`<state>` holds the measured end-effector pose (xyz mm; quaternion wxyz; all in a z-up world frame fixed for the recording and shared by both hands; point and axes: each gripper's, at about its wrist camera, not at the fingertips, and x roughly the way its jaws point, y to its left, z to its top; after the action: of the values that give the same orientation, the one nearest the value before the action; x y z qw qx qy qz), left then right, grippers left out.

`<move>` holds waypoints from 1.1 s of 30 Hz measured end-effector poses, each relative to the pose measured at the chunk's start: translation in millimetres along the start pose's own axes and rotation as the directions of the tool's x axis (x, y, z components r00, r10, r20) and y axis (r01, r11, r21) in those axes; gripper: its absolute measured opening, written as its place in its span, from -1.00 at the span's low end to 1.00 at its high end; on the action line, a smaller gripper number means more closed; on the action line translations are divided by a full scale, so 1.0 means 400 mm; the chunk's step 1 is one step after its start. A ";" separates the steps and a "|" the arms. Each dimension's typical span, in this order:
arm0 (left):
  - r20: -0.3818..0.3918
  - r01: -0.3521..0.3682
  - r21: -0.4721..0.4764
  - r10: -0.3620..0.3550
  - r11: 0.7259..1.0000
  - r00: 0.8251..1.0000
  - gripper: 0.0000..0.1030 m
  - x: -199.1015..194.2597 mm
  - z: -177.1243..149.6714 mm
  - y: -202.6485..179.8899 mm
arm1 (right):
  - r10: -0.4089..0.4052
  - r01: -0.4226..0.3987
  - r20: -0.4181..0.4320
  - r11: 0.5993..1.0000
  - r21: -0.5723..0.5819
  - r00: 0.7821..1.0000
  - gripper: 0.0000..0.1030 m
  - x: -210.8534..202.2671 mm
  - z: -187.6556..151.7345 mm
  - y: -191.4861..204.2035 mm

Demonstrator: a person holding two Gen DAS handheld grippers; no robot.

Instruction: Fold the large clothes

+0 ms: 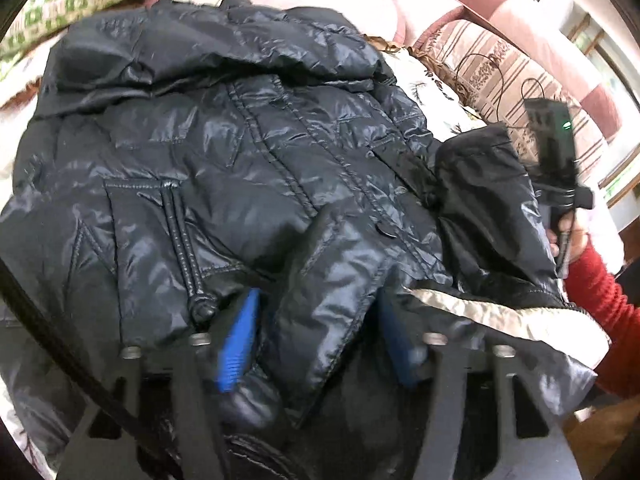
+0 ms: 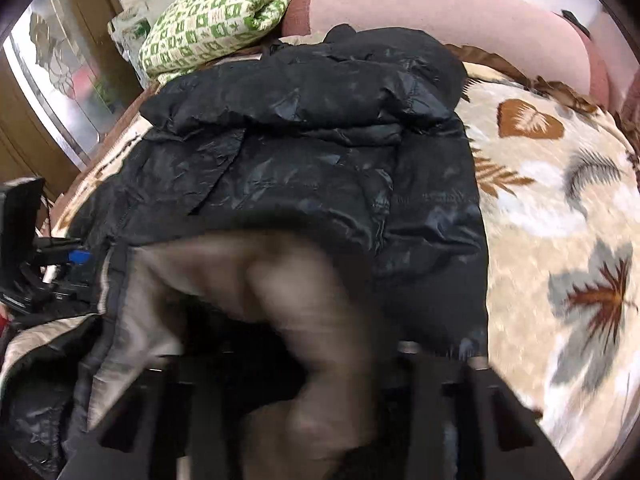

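Note:
A shiny black puffer jacket (image 1: 224, 152) with a hood lies on a bed; it also fills the right wrist view (image 2: 320, 168). My left gripper (image 1: 316, 328) has its blue pads (image 1: 238, 344) on either side of a fold of the jacket's lower hem. My right gripper (image 2: 304, 400) is mostly buried under lifted jacket fabric showing grey-beige lining (image 2: 248, 280); its fingers are hidden and the frame is blurred. The right gripper's body (image 1: 556, 148) shows in the left wrist view beside a raised jacket part.
A leaf-patterned blanket (image 2: 560, 208) covers the bed. A green-and-white knit pillow (image 2: 224, 12) lies at the head by the pink headboard (image 2: 440, 12). A striped cushion (image 1: 508, 64) is at the right. A red sleeve (image 1: 600, 320) holds the right gripper.

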<state>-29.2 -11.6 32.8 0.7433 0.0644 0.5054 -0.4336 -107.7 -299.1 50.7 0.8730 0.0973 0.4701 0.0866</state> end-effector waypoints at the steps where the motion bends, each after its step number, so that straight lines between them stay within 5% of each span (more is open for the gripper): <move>1: 0.010 -0.030 0.011 0.030 1.000 1.000 -0.30 -0.010 -0.006 -0.015 | -0.009 0.009 0.014 1.000 -0.001 1.000 -0.54 -0.020 -0.005 0.006; 2: 0.022 -0.049 0.016 0.049 0.999 0.999 -0.53 -0.020 -0.009 -0.024 | -0.017 0.017 0.035 1.000 0.001 0.999 -0.64 -0.051 -0.012 0.013; 5: 0.091 -0.104 0.013 0.102 0.995 0.991 -0.64 -0.084 -0.025 -0.054 | -0.004 0.000 0.095 0.999 0.044 0.995 -0.74 -0.139 -0.014 0.022; 10: 0.229 -0.128 -0.072 0.142 0.989 0.963 -0.65 -0.226 -0.026 -0.050 | 0.027 -0.046 0.197 0.995 0.093 0.980 -0.76 -0.286 0.001 0.040; 15: 0.319 -0.194 -0.185 0.245 0.963 0.915 -0.65 -0.339 0.019 0.023 | -0.027 0.001 0.225 0.994 0.112 0.974 -0.76 -0.317 0.087 0.062; 19: 0.321 -0.256 -0.285 0.344 0.924 0.882 -0.65 -0.365 0.054 0.119 | -0.023 -0.022 0.202 0.976 0.216 0.979 -0.76 -0.252 0.201 0.022; 24: 0.247 -0.296 -0.439 0.431 0.848 0.868 -0.64 -0.320 0.087 0.297 | -0.087 0.056 0.078 0.938 0.343 0.993 -0.76 -0.062 0.316 -0.064; 29: 0.151 -0.340 -0.526 0.479 0.779 0.865 -0.59 -0.228 0.072 0.408 | -0.153 0.159 -0.048 0.902 0.401 0.987 -0.74 0.110 0.321 -0.132; 33: 0.144 -0.365 -0.525 0.503 0.769 0.852 -0.29 -0.212 0.057 0.416 | -0.141 0.153 -0.061 0.866 0.475 0.988 -0.50 0.158 0.289 -0.179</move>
<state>95.0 127.8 55.3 0.8788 -0.0662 0.4587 -0.1139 27.6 -363.1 44.1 0.8201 0.2727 0.4934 -0.0978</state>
